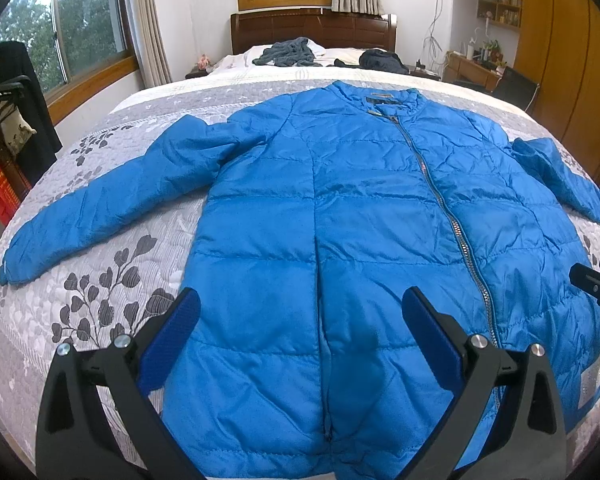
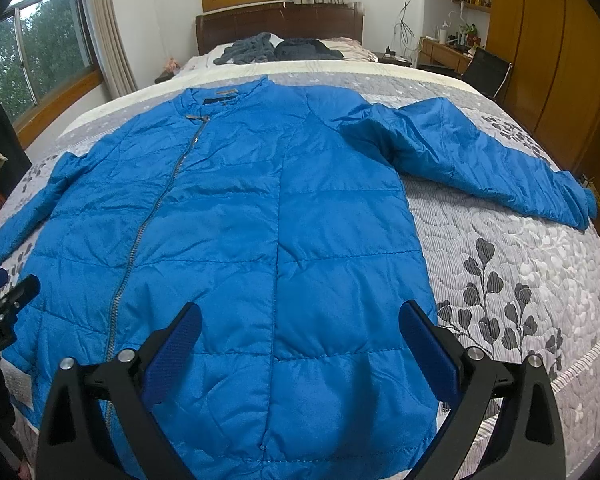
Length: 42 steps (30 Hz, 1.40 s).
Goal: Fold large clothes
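While both claws gape, jacket [image 1: 340,220] lies beneath.

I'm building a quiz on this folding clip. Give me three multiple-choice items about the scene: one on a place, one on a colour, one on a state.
1. Where does the jacket lie?
A. spread flat on the bed quilt
B. on a chair
C. on the floor

2. What colour is the jacket?
A. red
B. blue
C. black

3. How do the left gripper and right gripper stand?
A. both shut on a sleeve
B. one open, one shut
C. both open, holding nothing

Answers:
1 A, its body and both sleeves rest on the floral quilt.
2 B, the whole quilted shell is bright blue.
3 C, each wrist view shows blue pads wide apart above the jacket's lower part.
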Available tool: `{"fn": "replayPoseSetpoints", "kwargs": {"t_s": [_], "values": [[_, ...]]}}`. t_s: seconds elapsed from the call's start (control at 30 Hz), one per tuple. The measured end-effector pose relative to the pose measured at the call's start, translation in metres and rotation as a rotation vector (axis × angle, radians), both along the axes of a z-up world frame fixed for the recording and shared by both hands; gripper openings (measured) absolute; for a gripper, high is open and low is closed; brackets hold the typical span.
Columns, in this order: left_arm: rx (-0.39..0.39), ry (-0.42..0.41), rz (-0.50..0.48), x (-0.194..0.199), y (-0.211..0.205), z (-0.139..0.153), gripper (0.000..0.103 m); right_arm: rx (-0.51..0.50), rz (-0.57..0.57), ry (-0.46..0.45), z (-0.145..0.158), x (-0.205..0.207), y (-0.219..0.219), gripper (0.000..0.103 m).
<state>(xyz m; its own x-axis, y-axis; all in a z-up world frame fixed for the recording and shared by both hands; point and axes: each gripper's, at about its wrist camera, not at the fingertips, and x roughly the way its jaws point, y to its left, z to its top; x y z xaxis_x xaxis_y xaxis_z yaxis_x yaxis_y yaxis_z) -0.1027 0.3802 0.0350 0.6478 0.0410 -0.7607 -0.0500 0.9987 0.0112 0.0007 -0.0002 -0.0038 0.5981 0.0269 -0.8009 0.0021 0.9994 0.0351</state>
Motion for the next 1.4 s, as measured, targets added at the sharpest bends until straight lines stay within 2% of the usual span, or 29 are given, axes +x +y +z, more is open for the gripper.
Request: {"fn": "replayPoseSetpoints", "kwargs": {"t_s": [0.87, 1.0, 1.1, 1.2, 1.33, 1.4], "values": [[0.008, 0.001, 0.002, -0.002, 0.001, -0.002, 0.100, 0.003, 0.002, -0.002, 0.001, 0.001, 0.000, 0.099], [-0.024, 0.008, -0.026, 0.002, 0.001, -0.002, 0.100, 0.042, -0.007, -0.034, 0.004, 0.002, -0.011, 0.099], [-0.030, 0.022, -0.057, 0.015, -0.008, 0.000, 0.100, 0.095, -0.067, -0.036, 0.009, 0.011, -0.045, 0.099], [-0.024, 0.027, -0.093, 0.034, -0.021, 0.008, 0.100, 0.154, -0.160, -0.011, 0.010, 0.027, -0.096, 0.099], [-0.001, -0.018, -0.123, 0.067, -0.047, 0.025, 0.100, 0.295, -0.323, 0.047, -0.002, 0.049, -0.190, 0.099], [-0.004, -0.033, -0.133, 0.087, -0.063, 0.031, 0.100, 0.329, -0.394, 0.050, -0.007, 0.056, -0.228, 0.099]]}}
